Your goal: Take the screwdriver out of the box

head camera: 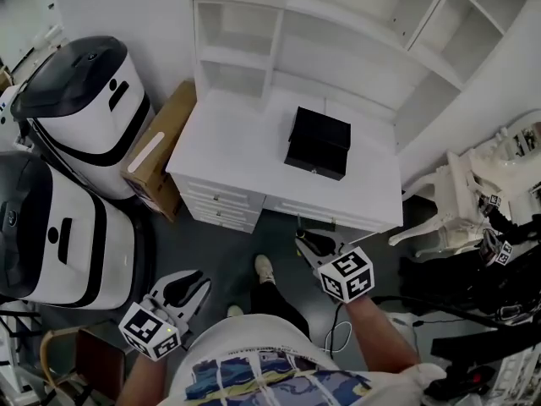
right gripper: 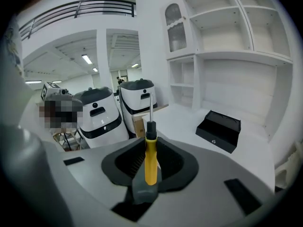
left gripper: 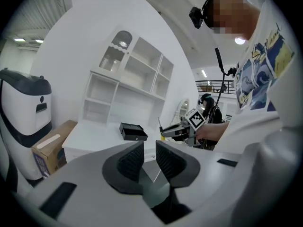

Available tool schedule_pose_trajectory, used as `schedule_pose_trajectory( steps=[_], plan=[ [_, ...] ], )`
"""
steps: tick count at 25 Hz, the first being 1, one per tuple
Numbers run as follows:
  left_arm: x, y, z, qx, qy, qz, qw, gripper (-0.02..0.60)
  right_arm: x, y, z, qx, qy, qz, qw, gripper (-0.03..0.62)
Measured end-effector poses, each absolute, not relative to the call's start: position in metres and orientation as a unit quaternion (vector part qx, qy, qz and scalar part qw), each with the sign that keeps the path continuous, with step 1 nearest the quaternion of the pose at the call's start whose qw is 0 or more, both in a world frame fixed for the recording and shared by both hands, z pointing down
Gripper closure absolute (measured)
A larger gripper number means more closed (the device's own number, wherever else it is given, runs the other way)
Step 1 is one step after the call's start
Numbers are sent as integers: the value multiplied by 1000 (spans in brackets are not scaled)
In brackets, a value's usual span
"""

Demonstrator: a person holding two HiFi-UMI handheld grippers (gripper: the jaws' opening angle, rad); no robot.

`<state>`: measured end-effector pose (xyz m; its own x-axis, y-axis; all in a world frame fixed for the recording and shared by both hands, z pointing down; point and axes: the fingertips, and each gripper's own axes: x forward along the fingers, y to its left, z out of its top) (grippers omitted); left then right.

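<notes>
A black box (head camera: 319,142) sits on the white desk (head camera: 220,150), its lid tilted back; it also shows in the gripper views (left gripper: 133,131) (right gripper: 220,130). My right gripper (head camera: 311,242) hangs in front of the desk's edge, off the box, shut on the screwdriver (right gripper: 150,145). The tool has a yellow handle, a black collar and a metal shaft that sticks out past the jaws. My left gripper (head camera: 190,284) is low at the left, away from the desk. Its pads (left gripper: 129,161) stand a little apart with nothing between them.
A white shelf unit (head camera: 254,41) rises at the back of the desk. Two white and black machines (head camera: 84,91) (head camera: 59,227) and a cardboard carton (head camera: 156,150) stand left of it. White equipment and dark cables (head camera: 456,218) crowd the right. The person's feet (head camera: 265,267) are below.
</notes>
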<state>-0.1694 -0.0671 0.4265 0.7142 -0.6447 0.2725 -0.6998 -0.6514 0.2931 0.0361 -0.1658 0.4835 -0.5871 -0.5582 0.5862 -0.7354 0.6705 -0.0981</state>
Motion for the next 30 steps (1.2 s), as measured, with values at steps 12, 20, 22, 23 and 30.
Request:
schedule_pose_trajectory(
  steps=[12,20,22,23,30],
  plan=[
    [-179,-38,432,914,-356,60,188,531,-12,-82,468,343,-896,162,230,500],
    [-179,-31,431,918,-347,67,179,568,-29,-69,457,333,-905,149,218,500],
    [-179,-29,431,919,-345,70,178,568,-31,-67,456,331,-906,147,218,500],
    [-179,-28,432,919,-345,72,178,568,-32,-67,455,330,-907,146,218,500],
    [-180,-23,436,917,-344,80,184,568,-38,-67,453,320,-911,141,220,500]
  ],
)
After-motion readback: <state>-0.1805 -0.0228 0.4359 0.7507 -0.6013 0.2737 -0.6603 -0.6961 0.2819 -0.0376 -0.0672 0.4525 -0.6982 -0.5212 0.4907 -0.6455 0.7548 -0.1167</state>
